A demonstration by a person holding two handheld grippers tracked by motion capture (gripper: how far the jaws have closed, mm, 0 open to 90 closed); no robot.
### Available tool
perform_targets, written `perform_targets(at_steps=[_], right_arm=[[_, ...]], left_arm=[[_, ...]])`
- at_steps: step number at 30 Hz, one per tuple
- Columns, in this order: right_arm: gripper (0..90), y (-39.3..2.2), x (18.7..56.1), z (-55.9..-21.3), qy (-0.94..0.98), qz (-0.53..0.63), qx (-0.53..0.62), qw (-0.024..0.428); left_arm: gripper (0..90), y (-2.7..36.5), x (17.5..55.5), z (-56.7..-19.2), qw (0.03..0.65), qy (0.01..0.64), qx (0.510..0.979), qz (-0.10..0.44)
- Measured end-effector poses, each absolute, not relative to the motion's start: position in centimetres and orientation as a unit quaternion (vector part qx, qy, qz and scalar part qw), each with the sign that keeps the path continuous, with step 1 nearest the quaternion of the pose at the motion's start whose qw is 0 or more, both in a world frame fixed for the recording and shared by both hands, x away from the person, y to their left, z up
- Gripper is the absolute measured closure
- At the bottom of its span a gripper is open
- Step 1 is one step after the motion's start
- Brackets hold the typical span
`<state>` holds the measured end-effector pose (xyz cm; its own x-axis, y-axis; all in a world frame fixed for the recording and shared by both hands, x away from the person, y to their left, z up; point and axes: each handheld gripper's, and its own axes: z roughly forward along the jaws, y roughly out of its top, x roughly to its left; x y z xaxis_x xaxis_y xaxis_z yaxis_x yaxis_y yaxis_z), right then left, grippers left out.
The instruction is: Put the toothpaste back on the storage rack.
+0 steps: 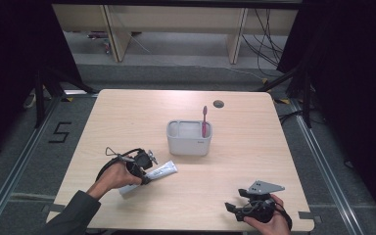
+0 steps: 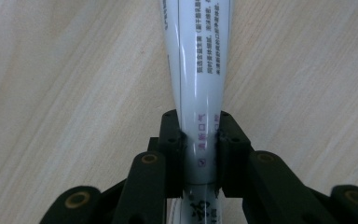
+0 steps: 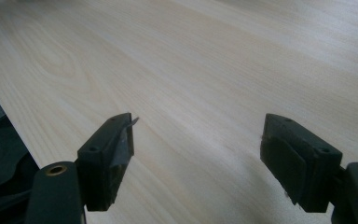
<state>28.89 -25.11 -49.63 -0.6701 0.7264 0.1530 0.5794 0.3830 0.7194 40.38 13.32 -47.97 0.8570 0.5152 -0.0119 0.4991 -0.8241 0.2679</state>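
A white toothpaste tube (image 1: 162, 170) lies on the wooden table (image 1: 127, 122) at the front left. My left gripper (image 1: 144, 170) is shut across it. In the left gripper view the tube (image 2: 198, 56) runs up between the two black pads (image 2: 170, 140), which press on both its sides near one end. At the front right edge, my right gripper (image 1: 235, 199) rests in a hand. Its jaws (image 3: 198, 140) stand wide apart over bare wood with nothing between them.
A grey compartmented holder (image 1: 189, 142) stands at the table's middle with a pink toothbrush (image 1: 204, 120) upright in its right compartment. A round cable hole (image 1: 218, 104) sits near the far edge. Bare wood lies between the two grippers.
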Motion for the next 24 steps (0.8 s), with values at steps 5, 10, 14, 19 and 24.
perform_targets(at_steps=[5, 10, 14, 19, 24], right_arm=[[26.8, -25.1, 28.9, -49.7, 0.827, 0.390, 0.395, 0.093], [26.8, -25.0, 28.7, -49.6, 0.821, 0.390, 0.408, 0.086], [26.7, -25.1, 28.8, -49.6, 0.820, 0.392, 0.407, 0.090], [26.8, -25.1, 28.8, -49.6, 0.819, 0.390, 0.411, 0.084], [26.7, -25.1, 28.8, -49.6, 0.819, 0.390, 0.411, 0.084]], left_arm=[[74.7, 13.3, 40.6, -48.0, 0.126, 0.266, 0.955, 0.022], [74.8, 13.2, 40.7, -47.9, 0.121, 0.259, 0.958, 0.022], [75.1, 13.2, 40.6, -47.9, 0.122, 0.248, 0.960, 0.034], [75.4, 13.9, 40.7, -47.3, 0.149, 0.263, 0.952, 0.044], [75.5, 14.8, 40.5, -45.7, 0.175, 0.254, 0.950, 0.047]])
